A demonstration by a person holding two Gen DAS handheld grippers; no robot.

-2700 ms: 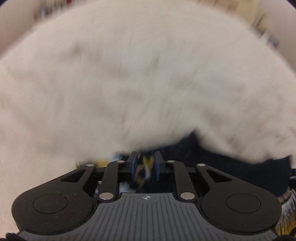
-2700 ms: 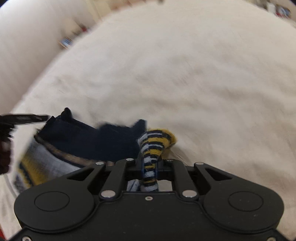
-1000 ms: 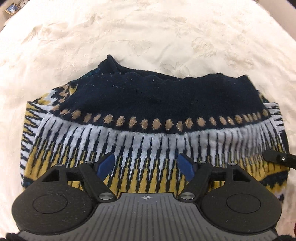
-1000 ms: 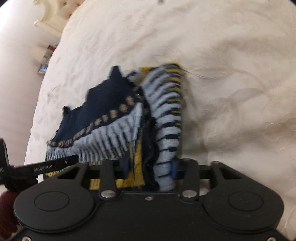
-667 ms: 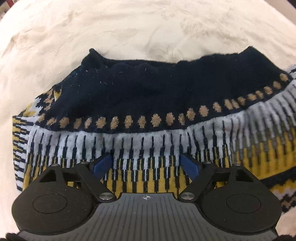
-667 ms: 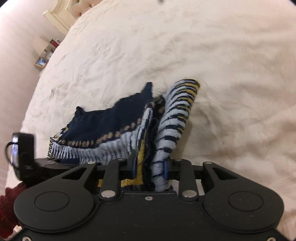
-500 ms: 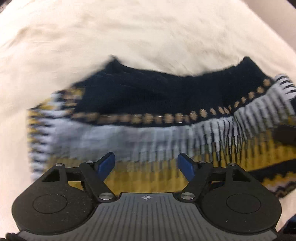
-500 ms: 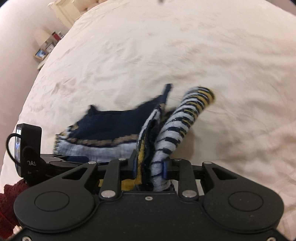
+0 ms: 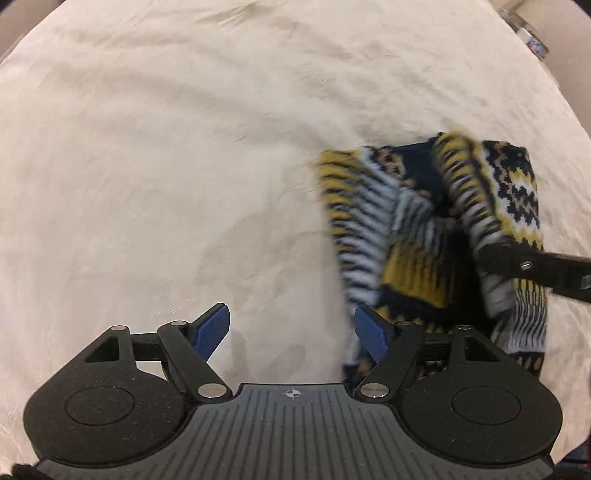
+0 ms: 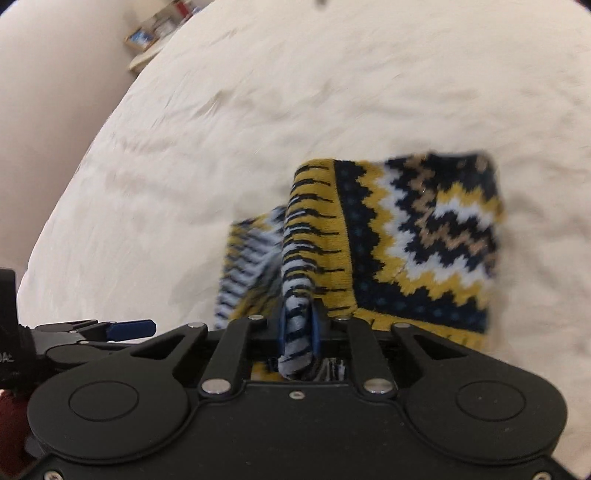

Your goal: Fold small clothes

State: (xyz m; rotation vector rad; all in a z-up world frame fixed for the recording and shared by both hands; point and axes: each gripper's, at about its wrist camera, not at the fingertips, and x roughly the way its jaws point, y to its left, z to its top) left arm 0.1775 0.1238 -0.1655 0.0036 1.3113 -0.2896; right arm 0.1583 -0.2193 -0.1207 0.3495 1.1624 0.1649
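Note:
A small knitted sweater (image 9: 436,236) in navy, yellow and white lies bunched and partly folded on a cream bedspread (image 9: 184,147). My left gripper (image 9: 291,328) is open and empty, over bare bedspread just left of the sweater. My right gripper (image 10: 297,328) is shut on a striped fold of the sweater (image 10: 406,236), whose zigzag panel spreads to the right. The right gripper's finger shows in the left wrist view (image 9: 532,269), reaching in from the right onto the sweater. The left gripper shows at the lower left of the right wrist view (image 10: 122,326).
The bedspread (image 10: 258,92) stretches far and left of the sweater. A wall and a shelf with small items (image 10: 155,29) stand beyond the bed's far left edge.
My left gripper has swung left off the sweater and now faces bare bedspread. My right gripper, still gripping, has carried its fold over, so the zigzag side now faces up.

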